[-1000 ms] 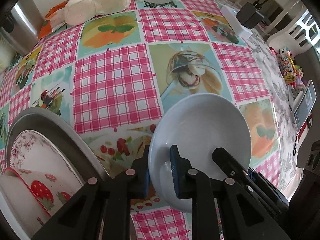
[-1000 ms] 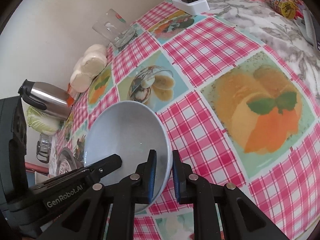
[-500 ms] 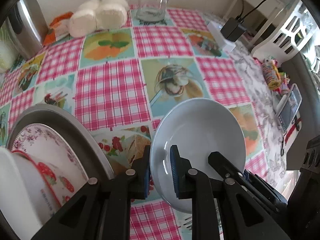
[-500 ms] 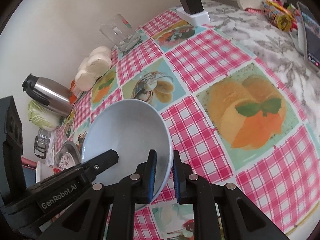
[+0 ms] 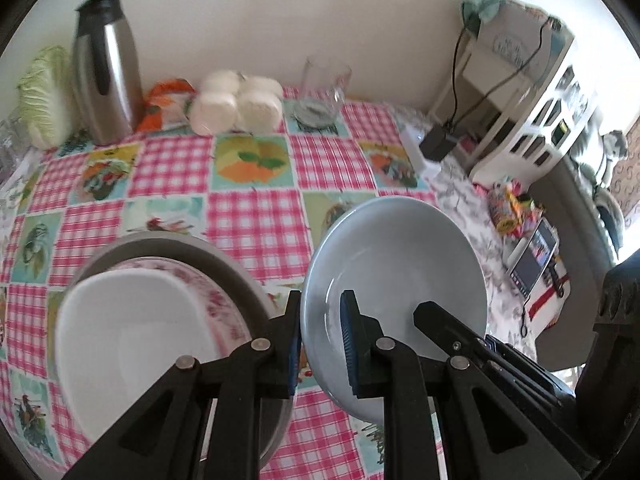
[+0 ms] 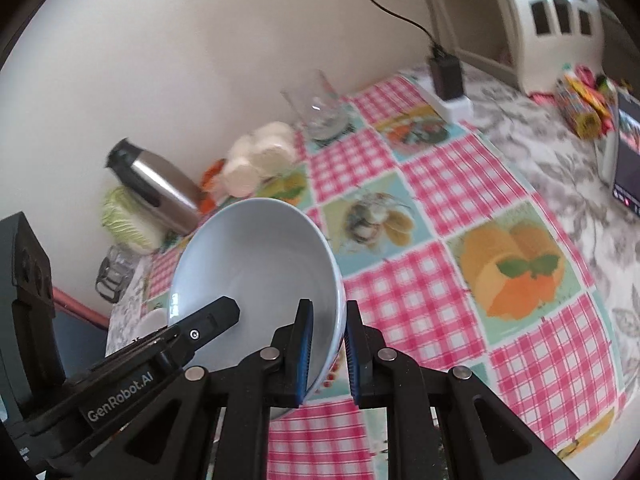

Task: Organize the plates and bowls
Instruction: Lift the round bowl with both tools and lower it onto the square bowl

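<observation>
A pale blue bowl (image 5: 396, 264) is held above the table by both grippers. My left gripper (image 5: 320, 344) is shut on its left rim. My right gripper (image 6: 326, 344) is shut on its right rim, and the bowl (image 6: 256, 264) fills the lower left of the right wrist view. To the bowl's left, a stack stands on the table: a grey metal plate (image 5: 224, 256), a floral pink plate (image 5: 216, 292) on it, and a white bowl (image 5: 132, 328) on top.
A steel thermos (image 5: 106, 68), cabbage (image 5: 42, 96), white buns (image 5: 236, 104) and a glass (image 5: 324, 92) stand along the wall. A charger on a power strip (image 5: 434, 144), candy (image 5: 512, 208) and a phone (image 5: 534, 260) lie at the right.
Both grippers have lifted the blue bowl higher and tilted back, so the wall and far table objects came into view. The plate stack now lies closer under the left gripper.
</observation>
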Tool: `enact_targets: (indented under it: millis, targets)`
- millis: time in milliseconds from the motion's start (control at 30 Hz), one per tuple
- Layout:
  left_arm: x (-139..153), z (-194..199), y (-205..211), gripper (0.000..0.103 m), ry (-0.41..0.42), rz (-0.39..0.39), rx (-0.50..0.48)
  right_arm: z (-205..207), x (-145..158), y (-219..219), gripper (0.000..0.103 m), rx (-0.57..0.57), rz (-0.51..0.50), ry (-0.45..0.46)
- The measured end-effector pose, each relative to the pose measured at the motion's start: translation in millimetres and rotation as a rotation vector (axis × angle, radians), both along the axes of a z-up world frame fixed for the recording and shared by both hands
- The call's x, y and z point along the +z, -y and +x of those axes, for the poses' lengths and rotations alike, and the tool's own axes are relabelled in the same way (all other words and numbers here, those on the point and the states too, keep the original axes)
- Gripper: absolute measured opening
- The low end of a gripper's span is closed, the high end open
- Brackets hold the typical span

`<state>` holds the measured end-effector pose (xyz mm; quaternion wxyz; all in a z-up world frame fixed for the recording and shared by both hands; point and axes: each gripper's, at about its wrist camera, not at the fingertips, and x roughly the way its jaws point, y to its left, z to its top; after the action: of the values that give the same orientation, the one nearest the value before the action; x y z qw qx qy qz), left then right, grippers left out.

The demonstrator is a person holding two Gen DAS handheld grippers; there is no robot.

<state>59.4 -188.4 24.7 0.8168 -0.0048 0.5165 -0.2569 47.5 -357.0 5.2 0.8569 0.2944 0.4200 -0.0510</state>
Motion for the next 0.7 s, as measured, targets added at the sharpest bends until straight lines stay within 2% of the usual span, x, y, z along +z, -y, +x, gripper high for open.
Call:
enact_targets:
  millis: [300, 700]
  targets:
    - [27, 3, -54, 0.019, 0.073, -0.076, 0.092, 4, 38, -52, 0.017, 0.100, -0.071, 0.069]
    - [34, 6, -119, 0.019, 0.100, -0.137, 0.200, 15, 48, -120, 0.017, 0.218, -0.131, 0.075]
